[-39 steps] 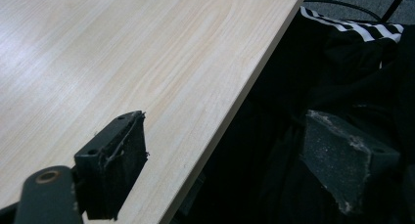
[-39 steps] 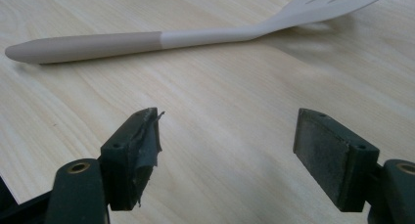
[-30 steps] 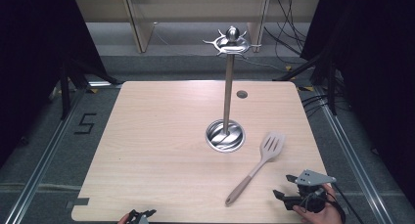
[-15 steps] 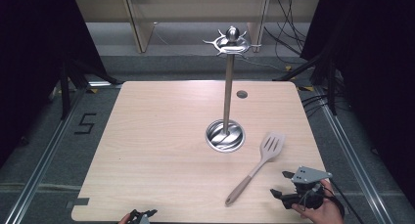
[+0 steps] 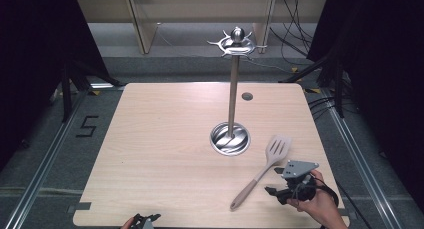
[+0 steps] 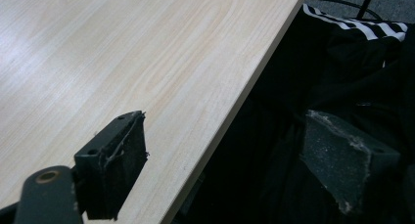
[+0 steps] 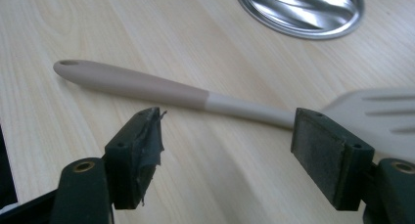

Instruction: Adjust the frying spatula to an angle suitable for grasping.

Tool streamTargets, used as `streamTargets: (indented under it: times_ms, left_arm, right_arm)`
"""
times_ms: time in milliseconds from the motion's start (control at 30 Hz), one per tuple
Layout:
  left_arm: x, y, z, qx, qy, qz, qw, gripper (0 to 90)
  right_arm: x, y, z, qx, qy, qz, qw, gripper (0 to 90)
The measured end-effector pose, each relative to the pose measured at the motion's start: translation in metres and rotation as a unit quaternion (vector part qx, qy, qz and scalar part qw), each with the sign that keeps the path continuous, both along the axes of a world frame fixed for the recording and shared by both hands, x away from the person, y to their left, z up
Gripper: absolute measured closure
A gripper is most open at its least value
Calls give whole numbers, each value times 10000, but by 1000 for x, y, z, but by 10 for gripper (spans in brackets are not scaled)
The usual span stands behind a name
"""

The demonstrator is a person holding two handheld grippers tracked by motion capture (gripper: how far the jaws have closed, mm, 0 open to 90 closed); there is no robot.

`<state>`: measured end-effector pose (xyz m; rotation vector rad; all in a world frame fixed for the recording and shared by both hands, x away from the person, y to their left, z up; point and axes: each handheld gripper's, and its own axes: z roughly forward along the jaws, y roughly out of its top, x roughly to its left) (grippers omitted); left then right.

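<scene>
A beige slotted spatula lies flat on the wooden table, its head toward the steel utensil stand. My right gripper sits just right of the handle, held in a hand. In the right gripper view the right gripper is open, and its jaws have just been closing a little. The spatula lies across just ahead of them, untouched, with nothing between the pads. My left gripper rests at the table's front edge. It is open and holds nothing.
The stand's pole rises from a round base and ends in a ring of hooks. The stand's base lies just beyond the spatula. A small round hole marks the far right of the table. Dark clothing is beyond the table edge.
The right gripper has moved left and forward, closer to the spatula handle. The left gripper and the spatula have stayed where they were.
</scene>
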<state>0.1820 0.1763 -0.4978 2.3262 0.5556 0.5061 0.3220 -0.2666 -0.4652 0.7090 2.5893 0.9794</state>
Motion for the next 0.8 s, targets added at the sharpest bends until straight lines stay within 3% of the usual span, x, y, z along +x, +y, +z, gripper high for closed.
streamTargets:
  times_ms: [67,200,300,367,400,467,500,533,667,700,800]
  left_arm:
    - [0,0,0,-10,7,-14,10000,162]
    - [0,2,1,22,-20,16,10000,162]
    - [0,2,1,19,-31,22,10000,162]
    - [-1,1,0,-32,6,-1,10000,162]
    - [-1,2,2,34,-50,14,10000,162]
    - [-1,1,2,-10,-28,22,10000,162]
    - [-2,1,1,-107,9,27,9999,162]
    - [0,2,1,67,-52,15,10000,162]
    - [0,2,1,71,-49,16,10000,162]
    - [0,2,0,-23,-11,29,10000,162]
    - [0,2,0,-18,6,16,10000,162]
  right_arm:
    - [7,10,2,-96,-60,210,9997,304]
    - [13,21,6,-164,81,607,9980,291]
    - [14,26,5,-250,138,623,9976,291]
    - [20,31,3,-415,184,831,9955,298]
    - [21,31,2,-452,250,702,9962,303]
    - [23,32,1,-492,331,709,9957,304]
    - [26,32,0,-498,272,868,9946,304]
    - [28,34,-2,-499,353,875,9943,306]
    - [32,41,-5,-660,421,1134,9905,306]
    - [33,42,-7,-691,430,1179,9897,305]
    - [34,44,-9,-758,551,1133,9891,305]
